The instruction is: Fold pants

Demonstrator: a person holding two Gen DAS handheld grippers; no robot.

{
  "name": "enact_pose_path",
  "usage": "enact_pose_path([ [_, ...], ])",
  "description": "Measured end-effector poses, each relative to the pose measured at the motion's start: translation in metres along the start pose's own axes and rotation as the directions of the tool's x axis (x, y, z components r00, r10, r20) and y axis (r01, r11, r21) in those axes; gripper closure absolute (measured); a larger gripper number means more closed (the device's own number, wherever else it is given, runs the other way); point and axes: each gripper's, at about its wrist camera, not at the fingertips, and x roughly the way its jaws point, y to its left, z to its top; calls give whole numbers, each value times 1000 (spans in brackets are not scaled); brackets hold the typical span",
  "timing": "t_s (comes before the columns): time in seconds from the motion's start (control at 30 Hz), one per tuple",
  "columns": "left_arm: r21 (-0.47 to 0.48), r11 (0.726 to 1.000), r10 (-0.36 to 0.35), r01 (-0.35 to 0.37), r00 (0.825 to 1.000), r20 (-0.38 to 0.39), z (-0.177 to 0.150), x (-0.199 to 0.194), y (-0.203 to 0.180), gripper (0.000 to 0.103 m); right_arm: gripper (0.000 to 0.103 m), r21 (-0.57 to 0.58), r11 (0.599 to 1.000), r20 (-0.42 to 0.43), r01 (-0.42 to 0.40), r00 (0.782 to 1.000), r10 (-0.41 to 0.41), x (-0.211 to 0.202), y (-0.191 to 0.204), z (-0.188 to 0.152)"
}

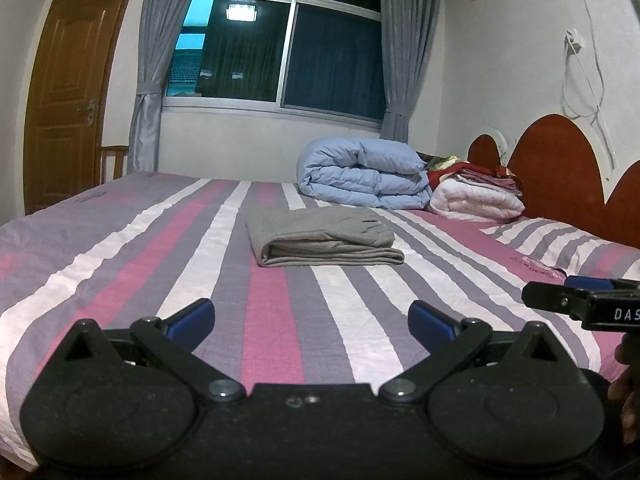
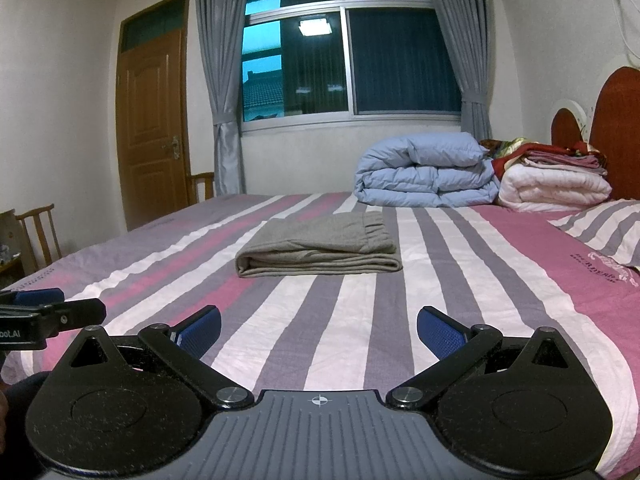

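Observation:
Grey pants (image 1: 324, 236) (image 2: 318, 244) lie folded into a compact stack in the middle of the striped bed. My left gripper (image 1: 311, 320) hovers over the near part of the bed, well short of the pants, open with nothing between its blue pads. My right gripper (image 2: 319, 326) is likewise open and empty, also short of the pants. Each gripper shows at the edge of the other's view: the right one (image 1: 584, 300) at the right, the left one (image 2: 48, 312) at the left.
A folded light-blue duvet (image 1: 362, 172) (image 2: 426, 172) and a pile of white and red bedding (image 1: 476, 192) (image 2: 554, 182) sit at the bed's far right by the red headboard (image 1: 556, 164). A striped pillow (image 2: 604, 228) lies right. Wooden chairs (image 2: 38, 232) stand left of the bed.

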Motion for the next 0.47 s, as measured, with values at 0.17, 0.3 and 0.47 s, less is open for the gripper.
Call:
enact_pose_path([
  [0.17,16,1000,-3,2,1000,31,0,-4,2,8,0,-1,1000,0,0,1000,0,0,0,0],
  [0.3,39,999,-6,4,999,33,0,-3,2,8,0,-1,1000,1,-1,1000,1,0,0,0],
  [0.47,37,999,-11,10,999,31,0,-3,5,7,0,-1,1000,0,-1,1000,1,-1,-1,0],
])
